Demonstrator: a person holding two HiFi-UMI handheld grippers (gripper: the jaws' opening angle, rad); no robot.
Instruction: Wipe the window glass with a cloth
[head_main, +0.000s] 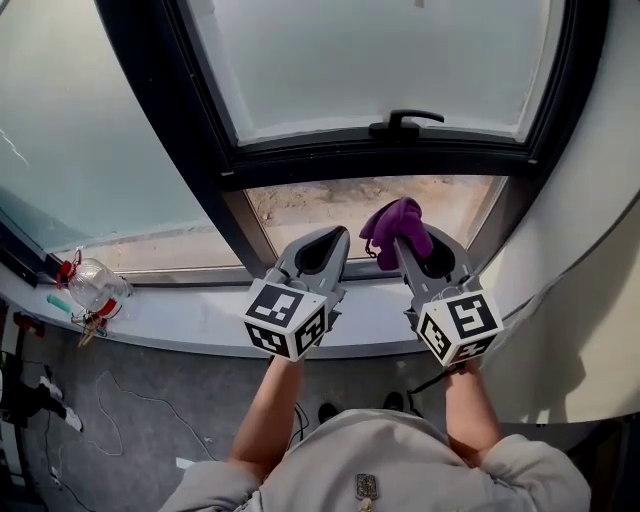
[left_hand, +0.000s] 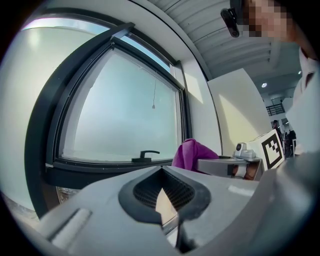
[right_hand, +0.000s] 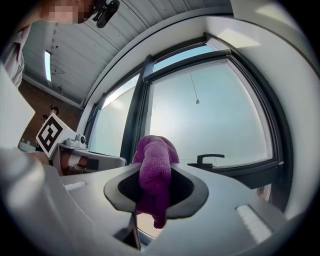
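Frosted window glass (head_main: 380, 60) fills a dark frame (head_main: 300, 165), with a black lever handle (head_main: 405, 122) at 1 o'clock. Below it runs a pale, smooth sill (head_main: 190, 318). At 9 o'clock on the sill sits a clear rounded jar (head_main: 95, 288) with red fittings; its contents cannot be made out. The right gripper (head_main: 402, 245) is clamped on a fuzzy purple cloth (head_main: 398, 220), bunched at 2 o'clock before the lower pane. Just beside it at 12 o'clock, the left gripper (head_main: 338, 235) has its jaws together with nothing between them.

Purple cloth (head_main: 397, 226) before hazy window glass (head_main: 370, 60).
Bunched, it sits pinched in the right gripper (head_main: 404, 246), near the lower pane (head_main: 320, 205).
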